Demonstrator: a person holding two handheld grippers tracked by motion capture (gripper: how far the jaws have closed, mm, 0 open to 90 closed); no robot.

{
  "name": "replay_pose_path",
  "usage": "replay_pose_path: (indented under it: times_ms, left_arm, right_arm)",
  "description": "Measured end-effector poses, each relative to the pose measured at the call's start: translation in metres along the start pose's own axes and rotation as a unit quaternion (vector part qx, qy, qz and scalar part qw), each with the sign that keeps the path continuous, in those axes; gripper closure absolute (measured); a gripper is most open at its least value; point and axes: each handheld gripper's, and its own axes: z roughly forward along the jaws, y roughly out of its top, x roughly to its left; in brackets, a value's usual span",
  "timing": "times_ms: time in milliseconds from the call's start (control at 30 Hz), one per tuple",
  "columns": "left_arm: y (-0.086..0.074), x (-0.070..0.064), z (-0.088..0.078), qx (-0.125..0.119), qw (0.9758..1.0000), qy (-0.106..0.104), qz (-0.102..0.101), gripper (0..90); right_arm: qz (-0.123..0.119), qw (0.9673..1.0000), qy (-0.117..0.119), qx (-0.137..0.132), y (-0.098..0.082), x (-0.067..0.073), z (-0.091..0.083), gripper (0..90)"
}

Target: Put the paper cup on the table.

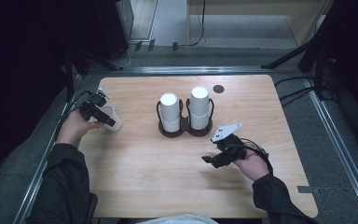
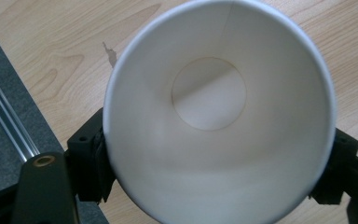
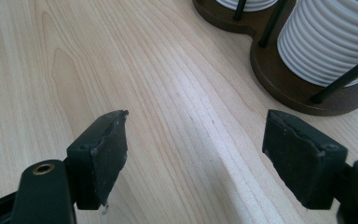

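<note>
The white paper cup (image 2: 219, 116) sits between the fingers of my left gripper (image 1: 103, 116), which pinch its wall from both sides just under the rim; in the left gripper view I look straight down its empty inside to the round bottom, and in the high view it hangs tilted at the left edge of the tabletop (image 1: 135, 172), near the corner closest to my left hand (image 1: 74, 125). Well apart from it, in the middle of the tabletop, stands the dark wooden holder (image 1: 185, 128) with its two stacks of white cups (image 1: 199, 107), each stack upside down between thin black posts. My right gripper (image 1: 214, 159) hovers low over bare wood just in front of the holder's right side, its fingers (image 3: 100, 151) spread wide with nothing between them. I judge that I am carrying a single cup, either away from the stacks or back towards them; I cannot tell which. The next move calls for a steady, light pinch so the thin wall does not buckle, and for turning the cup to suit wherever it goes
</note>
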Motion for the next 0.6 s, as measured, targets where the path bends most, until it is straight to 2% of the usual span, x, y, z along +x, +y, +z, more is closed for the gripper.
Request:
replay_pose_path:
  times_ms: [200, 600]
  left_arm:
    - [0.0020, -0.0015, 0.0009, 0.002, 0.9999, 0.010, -0.002, 19.3]
    - [0.0031, -0.0039, 0.0038, -0.008, 0.9999, 0.003, -0.005, 14.6]
  right_arm:
    - [0.000, 1.0000, 0.000, 0.000, 0.0002, 0.0002, 0.0002, 22.0]
    - [-0.001, 1.0000, 0.002, 0.002, 0.0004, 0.0012, 0.0006, 22.0]
